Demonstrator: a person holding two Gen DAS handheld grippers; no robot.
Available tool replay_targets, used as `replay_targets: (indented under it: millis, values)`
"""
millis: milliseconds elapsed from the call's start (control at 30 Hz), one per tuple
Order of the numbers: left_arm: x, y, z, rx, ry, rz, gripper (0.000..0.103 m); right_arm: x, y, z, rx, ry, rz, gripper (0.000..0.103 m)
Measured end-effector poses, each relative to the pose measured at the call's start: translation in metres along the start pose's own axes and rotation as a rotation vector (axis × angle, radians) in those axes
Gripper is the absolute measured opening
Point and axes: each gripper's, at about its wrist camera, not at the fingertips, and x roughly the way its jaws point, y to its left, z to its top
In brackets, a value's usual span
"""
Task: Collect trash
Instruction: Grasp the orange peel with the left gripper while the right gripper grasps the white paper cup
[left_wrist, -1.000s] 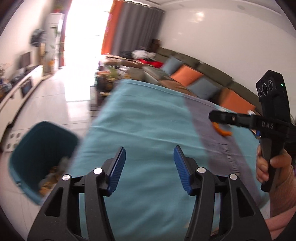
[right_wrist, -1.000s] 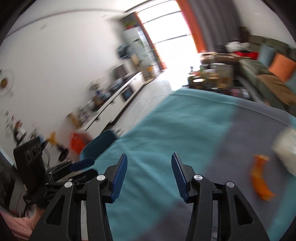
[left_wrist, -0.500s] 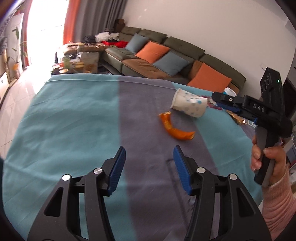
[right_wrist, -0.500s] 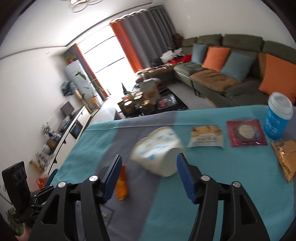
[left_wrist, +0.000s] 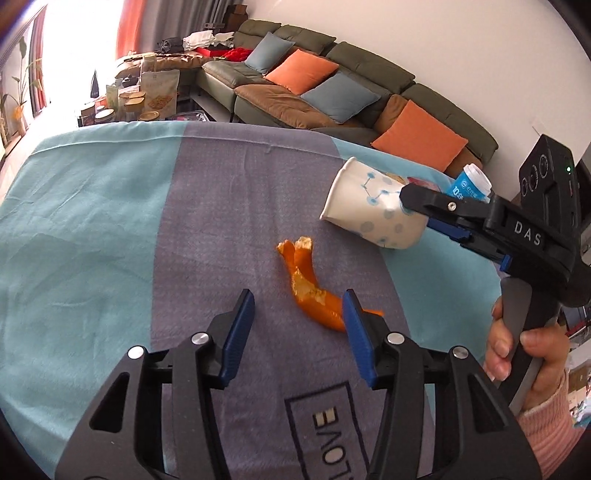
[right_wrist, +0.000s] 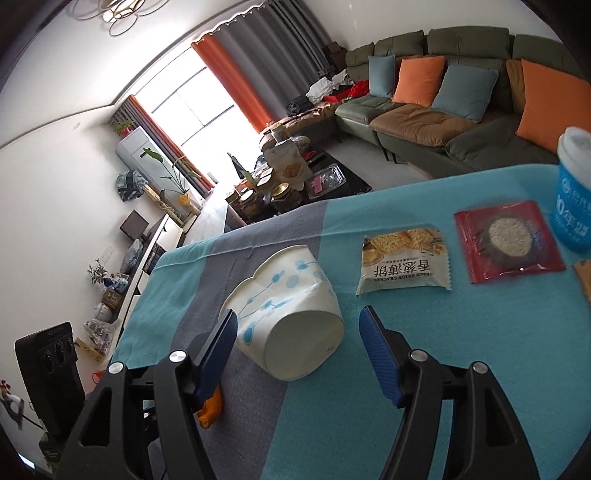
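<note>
Low in the left wrist view, the left gripper (left_wrist: 298, 321) stands with its blue-padded jaws spread wide and nothing between them, poised over the grey stripe of the teal tablecloth (left_wrist: 81, 221). An orange peel (left_wrist: 310, 291) lies at centre frame on that stripe, its near end just beside the right-hand pad. Toward the upper right, a crumpled white paper cup (left_wrist: 369, 214) with blue dots lies on its side, and the right gripper (left_wrist: 417, 206) reaches in from the right edge with its fingers at the cup's base. From the right wrist view the right gripper (right_wrist: 297, 332) is released too, jaws parted on either side of the paper cup (right_wrist: 291, 306) without pinching it. Right of centre lie a cracker packet (right_wrist: 404, 260) and a red snack wrapper (right_wrist: 508, 242), with a blue lidded cup (right_wrist: 574, 192) at the right edge.
</note>
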Motion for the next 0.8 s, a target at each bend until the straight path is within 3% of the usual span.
replay_targets:
  millis: [167,233,500,800]
  values:
    - [0.009,-0.007,0.003,0.012,0.014,-0.027,0.034,0.007,-0.002,-0.002,0.011,0.02,0.028,0.065]
    - [0.011,-0.011,0.003,0.017,0.019,-0.045,0.026,0.009,-0.002,-0.003,0.015,0.029,0.046,0.059]
    - [0.006,-0.011,-0.002,0.005,0.006,-0.047,0.013,0.003,0.0,-0.007,0.0,0.015,0.064,0.053]
    - [-0.018,-0.006,-0.015,0.002,-0.023,-0.051,0.009,-0.01,0.009,-0.012,-0.028,-0.004,0.1,0.052]
